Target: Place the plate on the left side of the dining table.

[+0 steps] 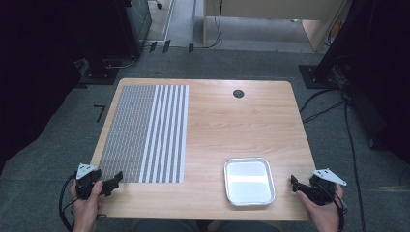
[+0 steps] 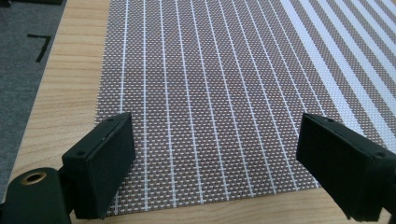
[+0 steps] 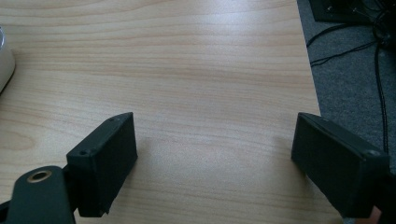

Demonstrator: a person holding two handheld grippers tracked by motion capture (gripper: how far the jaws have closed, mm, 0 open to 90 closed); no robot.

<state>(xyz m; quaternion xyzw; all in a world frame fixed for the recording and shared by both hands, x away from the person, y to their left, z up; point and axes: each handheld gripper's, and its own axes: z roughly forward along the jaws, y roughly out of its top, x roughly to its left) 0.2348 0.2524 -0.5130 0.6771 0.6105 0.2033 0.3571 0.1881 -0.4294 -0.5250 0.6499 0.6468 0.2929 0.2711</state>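
A woven placemat (image 1: 145, 133) with grey mesh and white stripes lies flat on the left half of the wooden table (image 1: 232, 121). A shallow metal tray (image 1: 249, 181) sits near the front edge, right of centre, with nothing in it. My left gripper (image 1: 117, 180) hovers over the mat's near left corner, open; in the left gripper view its jaws stand wide over the placemat (image 2: 210, 93), holding nothing. My right gripper (image 1: 293, 181) is at the table's front right corner, open, just right of the tray. Bare table (image 3: 210, 70) lies between its jaws.
A round dark cable hole (image 1: 238, 93) sits near the table's far edge. Cables (image 1: 348, 125) run over the grey carpet to the right of the table. Dark equipment stands (image 1: 96, 43) and a wooden desk (image 1: 270, 19) stand beyond the far side.
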